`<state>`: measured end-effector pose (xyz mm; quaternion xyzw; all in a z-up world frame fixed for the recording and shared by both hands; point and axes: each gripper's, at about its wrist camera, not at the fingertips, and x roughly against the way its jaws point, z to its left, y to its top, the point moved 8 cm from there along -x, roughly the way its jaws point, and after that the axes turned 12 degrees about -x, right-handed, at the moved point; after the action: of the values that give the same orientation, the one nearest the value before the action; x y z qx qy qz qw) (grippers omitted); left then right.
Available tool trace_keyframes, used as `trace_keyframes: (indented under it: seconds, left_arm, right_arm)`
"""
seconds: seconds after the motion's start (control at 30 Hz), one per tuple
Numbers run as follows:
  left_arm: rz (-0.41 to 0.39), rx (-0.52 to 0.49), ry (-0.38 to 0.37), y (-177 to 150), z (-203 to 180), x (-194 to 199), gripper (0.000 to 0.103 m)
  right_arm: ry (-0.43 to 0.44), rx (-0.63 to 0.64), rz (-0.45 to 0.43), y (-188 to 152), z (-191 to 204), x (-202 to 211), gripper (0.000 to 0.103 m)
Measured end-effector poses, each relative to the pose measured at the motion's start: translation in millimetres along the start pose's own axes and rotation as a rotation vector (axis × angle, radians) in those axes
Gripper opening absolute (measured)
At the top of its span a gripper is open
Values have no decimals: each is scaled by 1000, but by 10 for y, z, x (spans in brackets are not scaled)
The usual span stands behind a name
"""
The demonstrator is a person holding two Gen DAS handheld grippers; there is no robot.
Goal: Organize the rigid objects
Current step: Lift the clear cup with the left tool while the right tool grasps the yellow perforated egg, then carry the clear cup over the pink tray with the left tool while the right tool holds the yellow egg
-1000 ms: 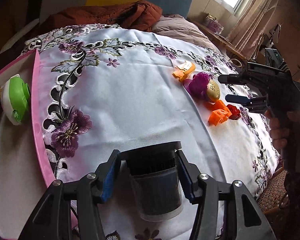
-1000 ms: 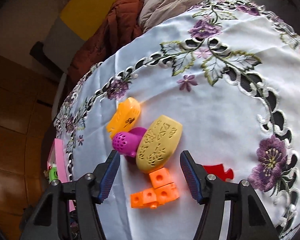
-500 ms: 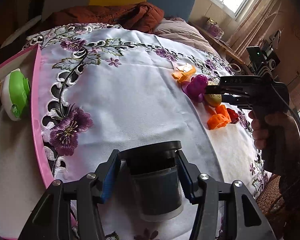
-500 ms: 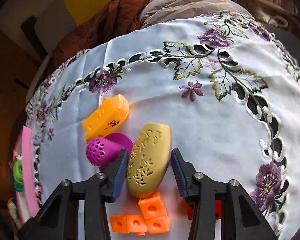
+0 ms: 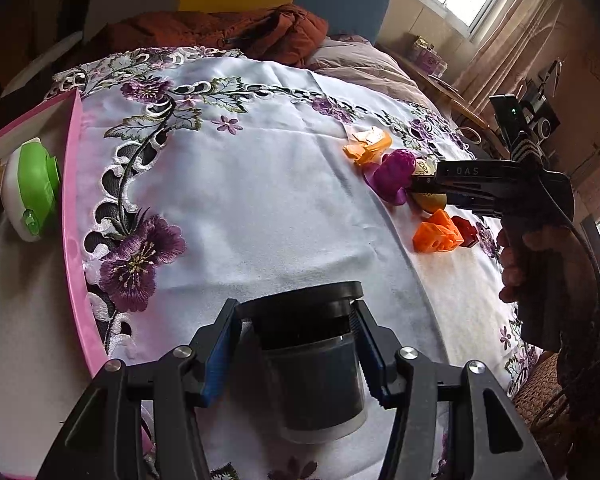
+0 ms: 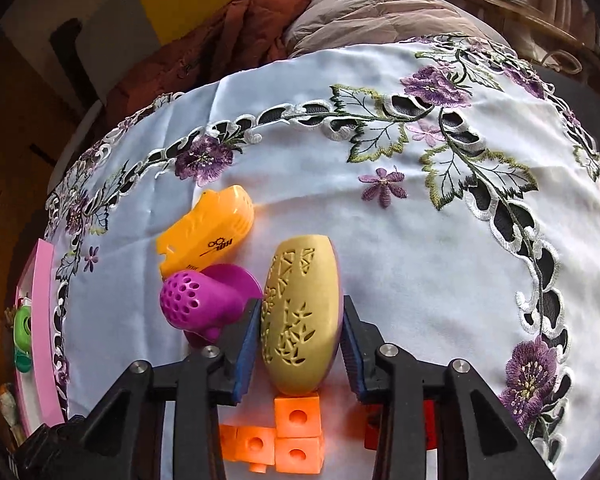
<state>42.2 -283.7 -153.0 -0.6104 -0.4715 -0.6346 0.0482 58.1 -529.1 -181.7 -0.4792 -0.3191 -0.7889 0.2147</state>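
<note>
Bottom center of the left wrist view: left gripper (image 5: 296, 354) has its jaws clamped on a dark jar (image 5: 314, 368) with a black lid, held over the white embroidered tablecloth (image 5: 240, 208). In the right wrist view, the right gripper (image 6: 298, 344) has both pads pressed on the yellow carved egg-shaped shell (image 6: 300, 320), low center. Orange cube blocks (image 6: 284, 438) sit just below it, purple perforated piece (image 6: 204, 300) touching on the left, orange clip thing (image 6: 206, 236) above that. Pink tray (image 5: 74, 240) at far left edge.
</note>
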Motion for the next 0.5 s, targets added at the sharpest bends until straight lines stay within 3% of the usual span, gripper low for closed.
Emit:
trace_keyframes:
  seconds: [0.13, 0.23, 0.5]
  left_arm:
    - [-5, -4, 8, -3, -3, 1, 56]
    - [-6, -12, 19, -3, -10, -5, 56]
    - [-20, -90, 118, 2, -49, 27, 56]
  right_arm:
    - [-18, -8, -13, 9, 4, 34, 37]
    - [-79, 47, -43, 22, 29, 25, 35]
    - [-99, 76, -49, 7, 24, -25, 34]
